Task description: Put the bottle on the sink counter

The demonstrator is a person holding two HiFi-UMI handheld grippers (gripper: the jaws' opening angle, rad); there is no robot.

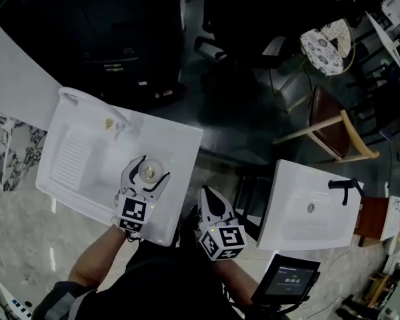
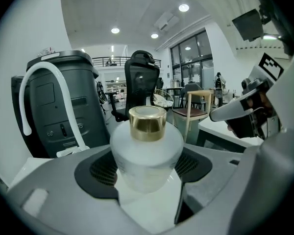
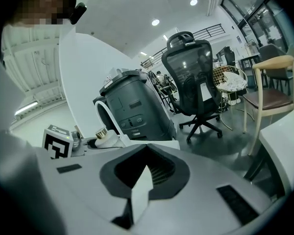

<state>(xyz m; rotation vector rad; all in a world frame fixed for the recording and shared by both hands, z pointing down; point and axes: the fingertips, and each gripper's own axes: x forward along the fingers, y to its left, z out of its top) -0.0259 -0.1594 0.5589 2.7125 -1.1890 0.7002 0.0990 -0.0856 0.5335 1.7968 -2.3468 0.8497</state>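
A frosted white bottle (image 2: 146, 153) with a gold cap (image 1: 147, 172) stands upright between the jaws of my left gripper (image 1: 145, 176), which is shut on it. Bottle and gripper are over the front right part of the white sink (image 1: 177, 142). I cannot tell whether the bottle rests on the sink. My right gripper (image 1: 209, 196) hangs just right of that sink, off its edge, shut with nothing in it (image 3: 142, 180). The right gripper view shows the bottle (image 3: 106, 136) beside the left gripper's marker cube (image 3: 56, 144).
A white arched faucet (image 2: 38, 89) stands at the sink's back. A second white sink (image 1: 290, 209) with a black faucet (image 1: 343, 187) is at the right. A dark grey bin (image 2: 63, 111), a black office chair (image 3: 196, 82) and a wooden chair (image 1: 333, 129) stand behind.
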